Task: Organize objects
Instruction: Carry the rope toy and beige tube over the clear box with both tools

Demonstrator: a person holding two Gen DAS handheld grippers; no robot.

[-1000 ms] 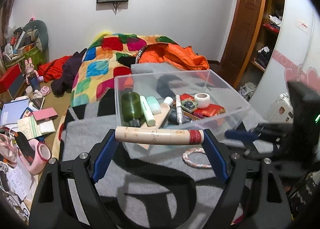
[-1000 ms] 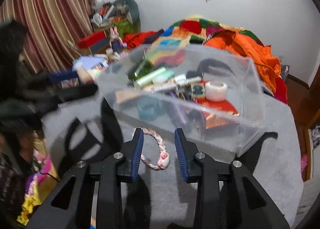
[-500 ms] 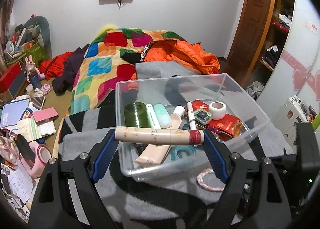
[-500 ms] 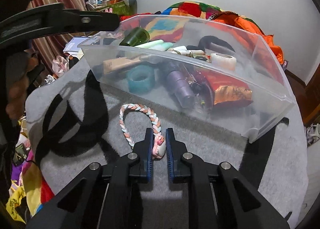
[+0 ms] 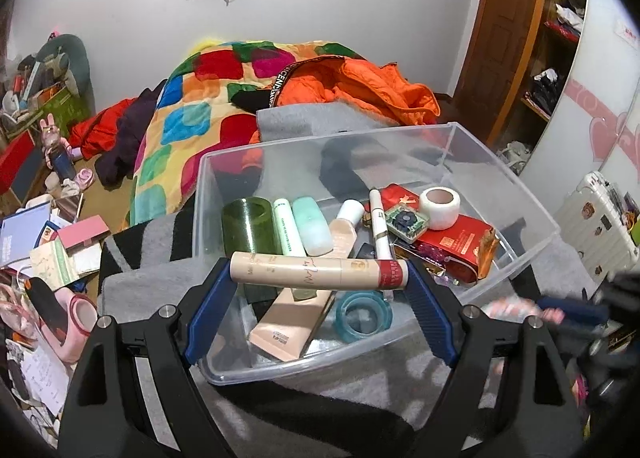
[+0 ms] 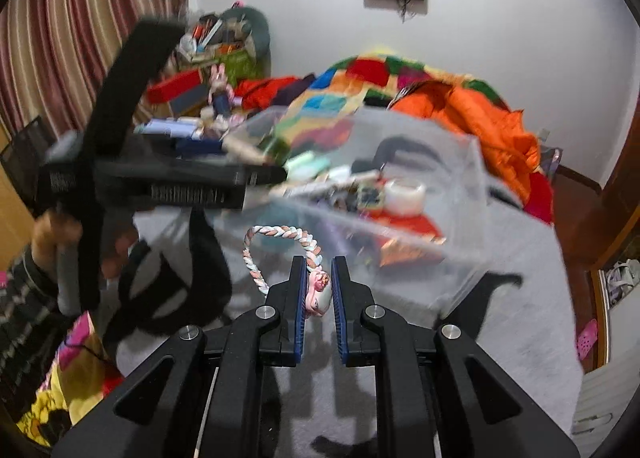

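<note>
Left tongs (image 5: 320,278) spread wide, clamping a beige cosmetic tube (image 5: 318,271) with a red cap lengthwise between the blue pads, held level above the near edge of the clear plastic bin (image 5: 516,194). Right tongs (image 6: 319,290) drawn narrow, pinching the pink charm of a braided pastel cord bracelet (image 6: 280,236), lifted clear of the grey blanket (image 6: 500,338) just before the bin's near wall. Inside the bin: green glass jar (image 5: 247,224), mint bottle (image 5: 312,224), white tape roll (image 5: 440,207), red packet (image 5: 456,242), teal ring (image 5: 363,316).
</note>
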